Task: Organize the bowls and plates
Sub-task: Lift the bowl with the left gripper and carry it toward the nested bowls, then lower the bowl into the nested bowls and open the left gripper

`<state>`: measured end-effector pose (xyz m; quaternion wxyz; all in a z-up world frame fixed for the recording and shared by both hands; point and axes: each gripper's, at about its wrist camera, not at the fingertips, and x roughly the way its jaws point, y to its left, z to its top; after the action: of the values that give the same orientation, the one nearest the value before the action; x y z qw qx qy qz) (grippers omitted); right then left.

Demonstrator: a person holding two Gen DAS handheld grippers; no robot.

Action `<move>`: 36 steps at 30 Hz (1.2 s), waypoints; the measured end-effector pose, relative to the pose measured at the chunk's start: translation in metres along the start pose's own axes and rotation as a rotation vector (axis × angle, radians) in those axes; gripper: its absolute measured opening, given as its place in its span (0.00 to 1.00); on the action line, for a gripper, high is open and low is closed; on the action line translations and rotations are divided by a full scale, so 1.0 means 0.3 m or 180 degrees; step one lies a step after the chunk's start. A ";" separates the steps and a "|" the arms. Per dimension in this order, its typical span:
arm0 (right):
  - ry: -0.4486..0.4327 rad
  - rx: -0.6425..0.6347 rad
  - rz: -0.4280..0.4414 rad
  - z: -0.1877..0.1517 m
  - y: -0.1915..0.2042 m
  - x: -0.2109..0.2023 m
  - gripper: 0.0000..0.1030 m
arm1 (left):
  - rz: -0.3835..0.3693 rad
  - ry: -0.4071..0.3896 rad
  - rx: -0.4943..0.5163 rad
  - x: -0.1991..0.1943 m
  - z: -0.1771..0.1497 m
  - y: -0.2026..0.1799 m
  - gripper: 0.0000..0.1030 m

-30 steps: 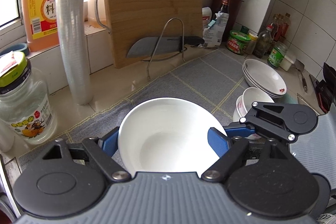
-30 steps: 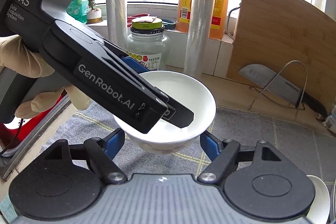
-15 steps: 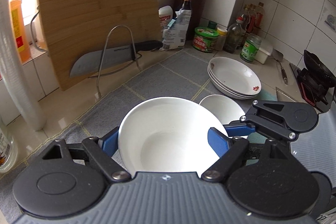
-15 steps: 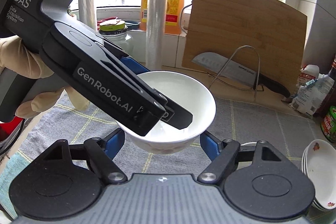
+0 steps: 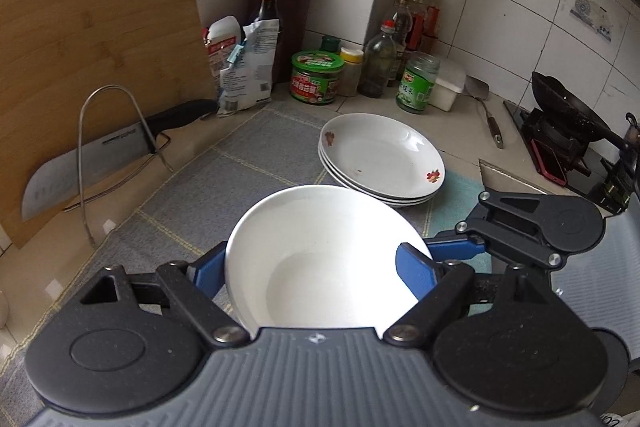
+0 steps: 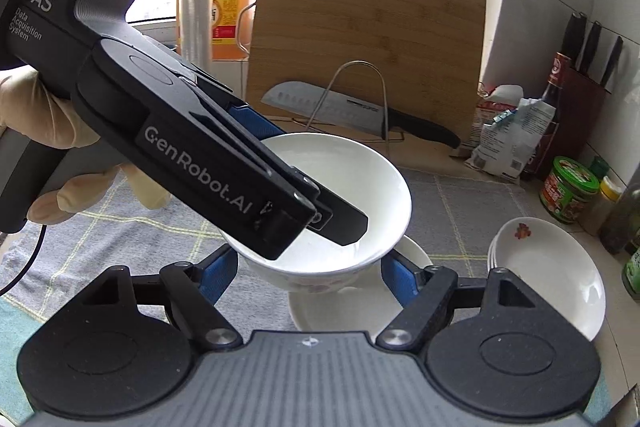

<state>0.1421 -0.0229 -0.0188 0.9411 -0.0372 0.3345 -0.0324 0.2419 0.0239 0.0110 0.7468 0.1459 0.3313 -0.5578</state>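
Note:
A white bowl (image 5: 320, 247) is carried between both grippers above the grey mat. My left gripper (image 5: 316, 267) has its blue pads at the bowl's sides in its own view; in the right wrist view its one finger (image 6: 340, 223) lies inside the bowl (image 6: 372, 195), clamping the rim. My right gripper (image 6: 310, 275) is open with its pads either side of the bowl's foot. Under it stands another white bowl (image 6: 416, 255). A stack of white flowered plates (image 5: 384, 155) lies just beyond, also in the right wrist view (image 6: 548, 267).
A bamboo cutting board (image 5: 92, 39) and a cleaver in a wire rack (image 5: 100, 147) stand at the left. Jars, bottles and a knife block (image 5: 288, 11) line the tiled back wall. A wok on a stove (image 5: 572, 107) is at the right.
Both grippers have carried the bowl to the right along the counter, from near the glass jar and window to above the other bowl beside the plate stack.

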 end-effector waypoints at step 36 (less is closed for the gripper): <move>0.0206 0.0157 -0.0047 -0.070 -0.083 0.035 0.97 | -0.0115 0.0167 -0.0040 0.138 -0.024 -0.034 0.89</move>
<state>0.1359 -0.0495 -0.0393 0.9301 -0.0154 0.3637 -0.0487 0.2366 -0.0057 -0.0200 0.7286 0.1498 0.3570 -0.5651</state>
